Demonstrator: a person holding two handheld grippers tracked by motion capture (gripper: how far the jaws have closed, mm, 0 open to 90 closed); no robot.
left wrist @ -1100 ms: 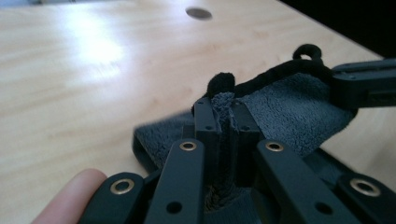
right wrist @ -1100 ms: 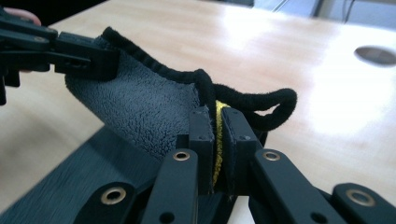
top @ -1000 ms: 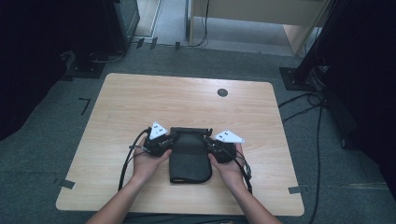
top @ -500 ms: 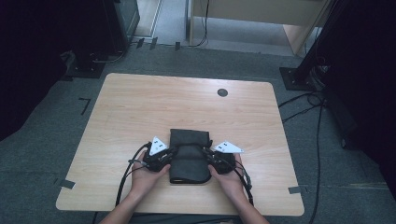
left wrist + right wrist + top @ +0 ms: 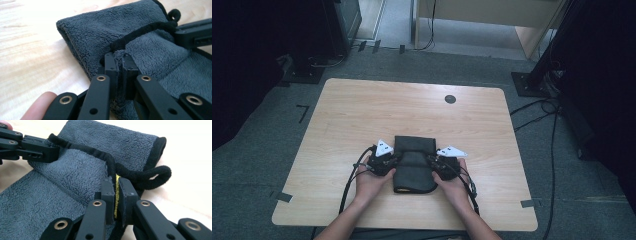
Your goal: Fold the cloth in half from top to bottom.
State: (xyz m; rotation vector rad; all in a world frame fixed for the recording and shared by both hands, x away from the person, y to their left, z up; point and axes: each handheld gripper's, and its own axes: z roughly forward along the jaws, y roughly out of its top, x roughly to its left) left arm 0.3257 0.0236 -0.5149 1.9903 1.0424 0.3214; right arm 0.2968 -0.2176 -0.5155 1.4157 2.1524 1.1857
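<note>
Grey fleece towel (image 5: 414,164), partly folded, near front of desk (image 5: 362,110) between both grippers. Risk: thin hem pinch slipping out under pull, dropping fold unevenly; loop (image 5: 155,176) snagging. Left gripper (image 5: 119,65) fingers clamped on towel's black-trimmed edge; right gripper (image 5: 115,185) fingers clamped on opposite edge, yellow tag (image 5: 116,195) between. Towel bulk beyond both fingertips.

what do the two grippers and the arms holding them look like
Both are black. The left gripper and right gripper each carry a grey three-cornered plate on top and trail a black cable toward the person. Up close, the jaws are flat black bars on linkage arms with brass-coloured rivets. The forearms are bare, with no sleeves in sight.
</note>
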